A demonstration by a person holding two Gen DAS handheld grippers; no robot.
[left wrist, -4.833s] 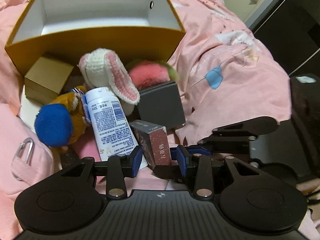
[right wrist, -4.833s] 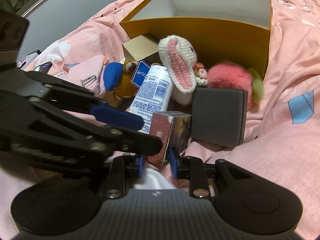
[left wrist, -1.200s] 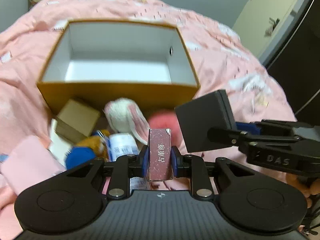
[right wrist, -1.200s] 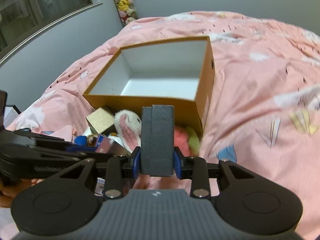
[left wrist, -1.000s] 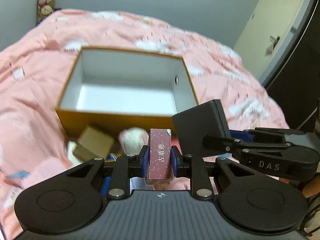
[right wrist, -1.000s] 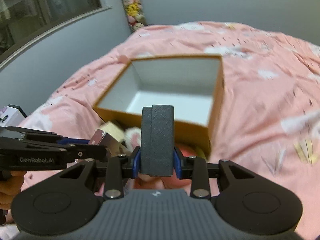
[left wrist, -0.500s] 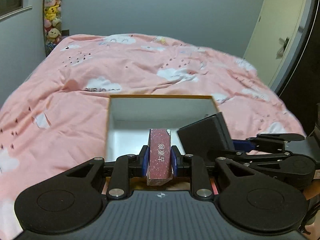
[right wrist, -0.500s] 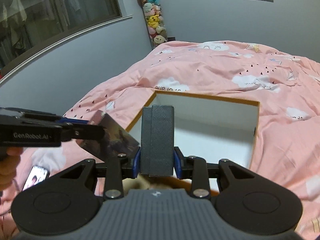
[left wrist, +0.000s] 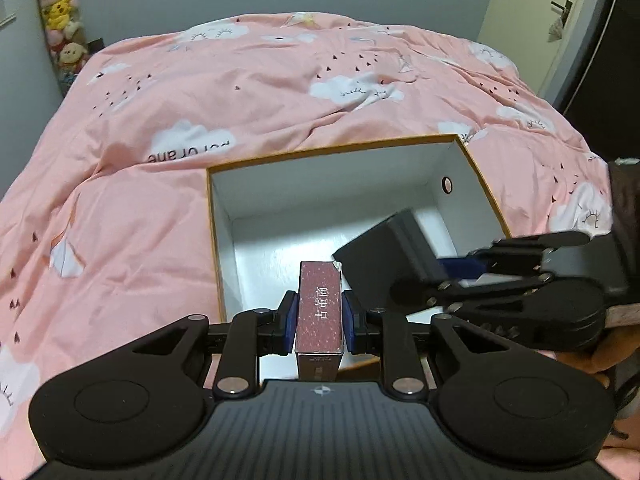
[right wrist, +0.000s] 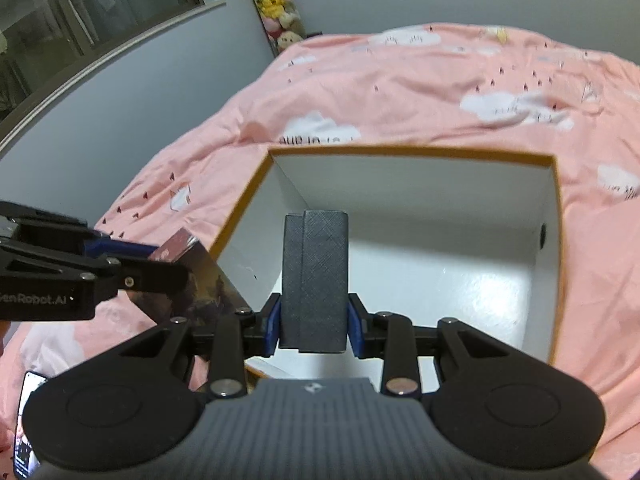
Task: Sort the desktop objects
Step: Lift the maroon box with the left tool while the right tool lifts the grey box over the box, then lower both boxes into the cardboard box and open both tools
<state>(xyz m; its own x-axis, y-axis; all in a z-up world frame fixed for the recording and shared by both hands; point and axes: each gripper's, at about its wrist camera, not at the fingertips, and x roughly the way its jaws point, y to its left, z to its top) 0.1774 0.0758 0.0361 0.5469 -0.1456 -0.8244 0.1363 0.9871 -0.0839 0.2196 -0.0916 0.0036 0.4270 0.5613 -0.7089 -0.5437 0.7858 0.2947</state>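
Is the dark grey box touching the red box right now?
Apart. The left wrist view shows the dark grey box to the right of the red box, with white floor of the open box between them.

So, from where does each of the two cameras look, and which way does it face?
Left wrist: sits behind the left gripper, faces down into the open box on the pink bedding; own fingers clamp a red carton.
Right wrist: sits behind the right gripper, faces down into the same box; own fingers clamp a grey case.
Shared: box, bedding, both held things, and each other's gripper.
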